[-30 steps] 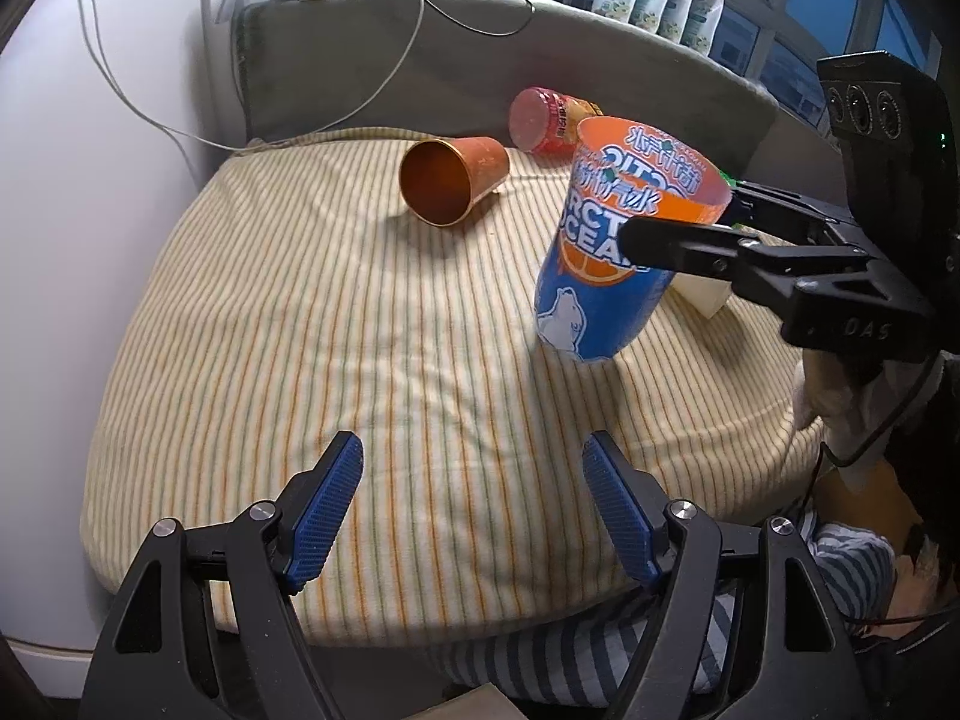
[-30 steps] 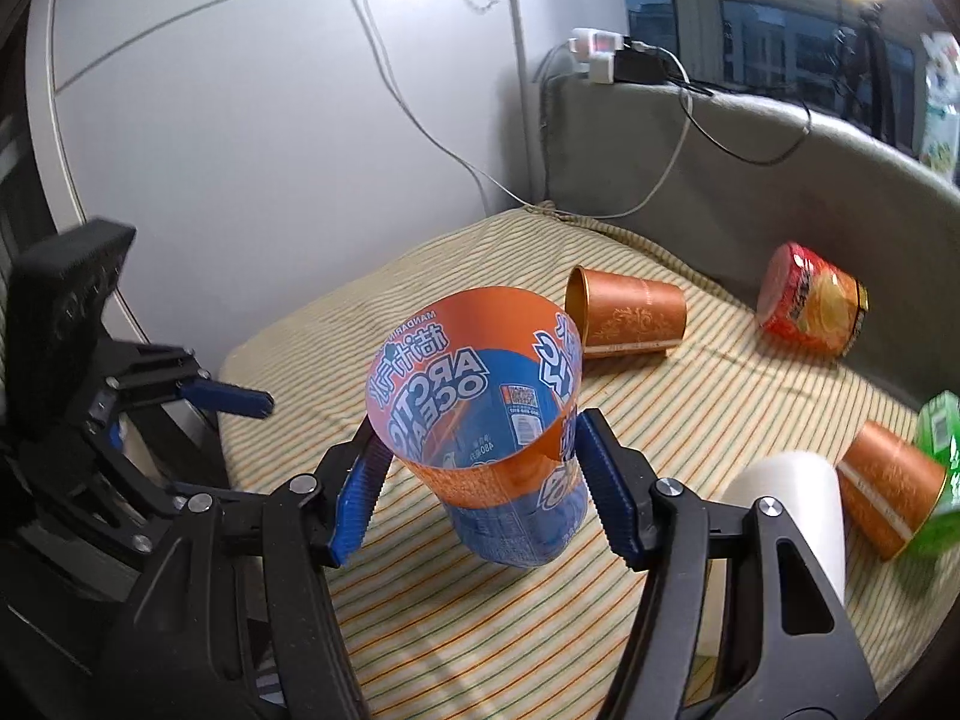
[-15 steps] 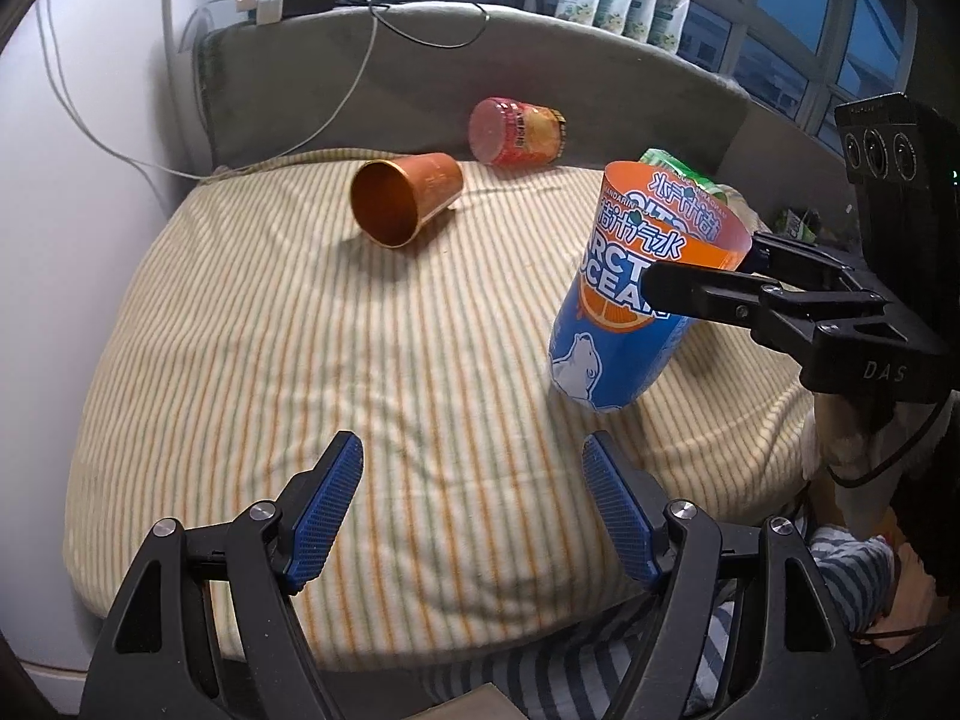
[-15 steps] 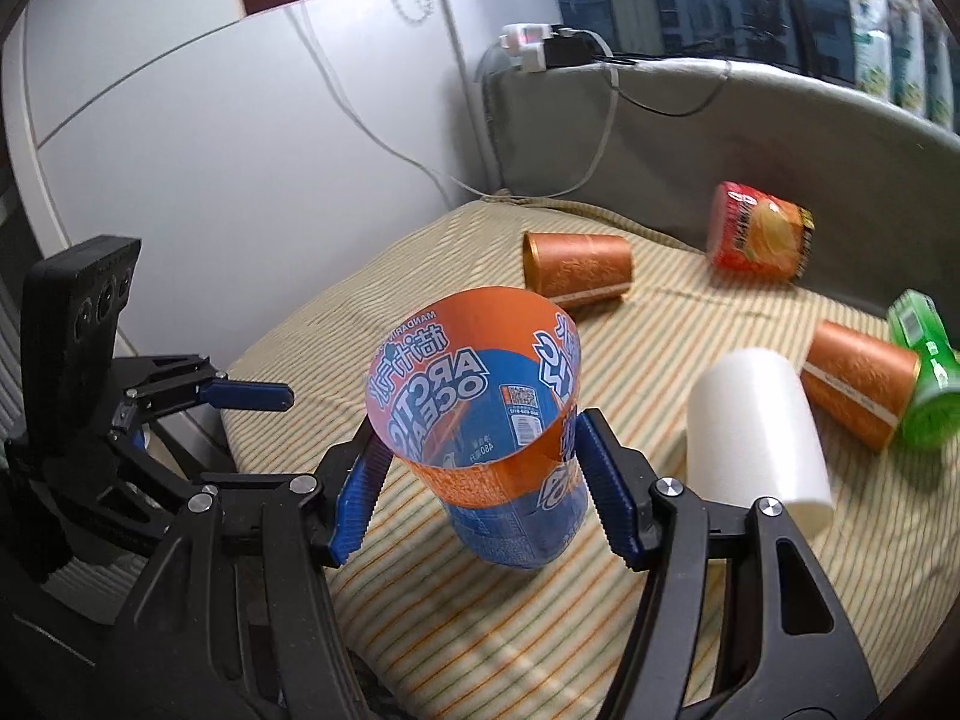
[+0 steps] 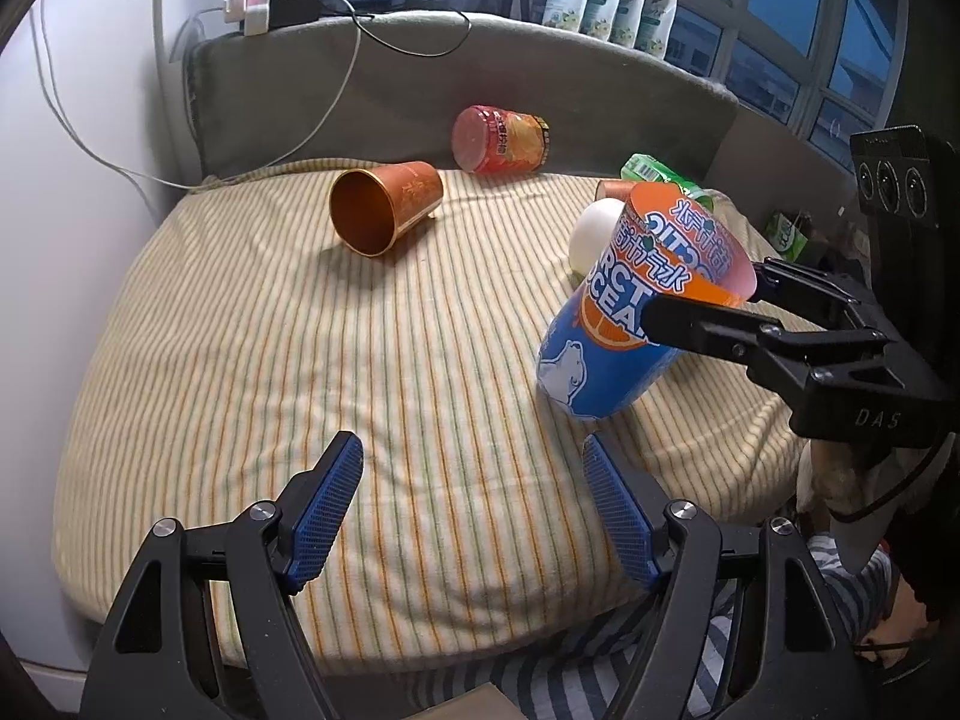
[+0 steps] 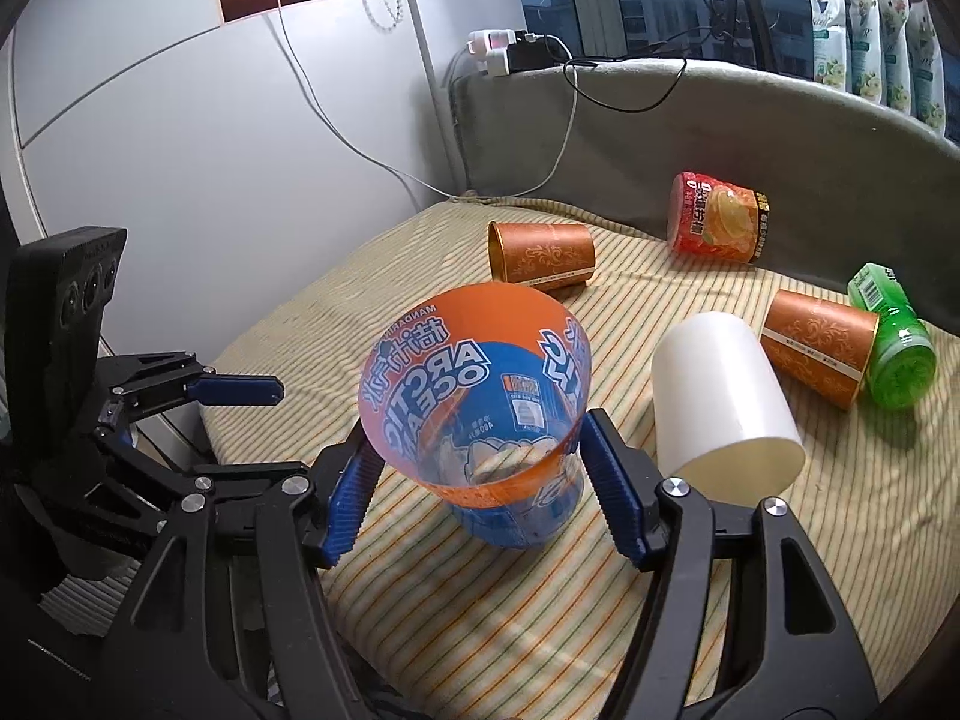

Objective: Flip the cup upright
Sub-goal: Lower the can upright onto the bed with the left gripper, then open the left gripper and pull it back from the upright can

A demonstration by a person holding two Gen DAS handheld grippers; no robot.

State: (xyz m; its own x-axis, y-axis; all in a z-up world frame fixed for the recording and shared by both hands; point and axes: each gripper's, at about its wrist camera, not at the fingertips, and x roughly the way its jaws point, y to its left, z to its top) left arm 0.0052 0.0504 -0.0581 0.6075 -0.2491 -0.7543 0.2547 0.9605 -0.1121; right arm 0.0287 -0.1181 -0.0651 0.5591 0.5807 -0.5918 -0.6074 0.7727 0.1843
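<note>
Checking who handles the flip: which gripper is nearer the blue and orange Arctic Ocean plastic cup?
Right. The right gripper has its fingers on both sides of the blue and orange Arctic Ocean plastic cup. The left gripper is open and empty, apart from the cup, over the striped cushion.

"ARCTIC OCEAN" on cup (image 6: 474,396)

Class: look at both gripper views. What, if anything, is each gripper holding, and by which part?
The right gripper holds the blue-and-orange cup by its side wall, one of its fingers on each side, below the open rim. The left gripper is open and holds nothing.
</note>
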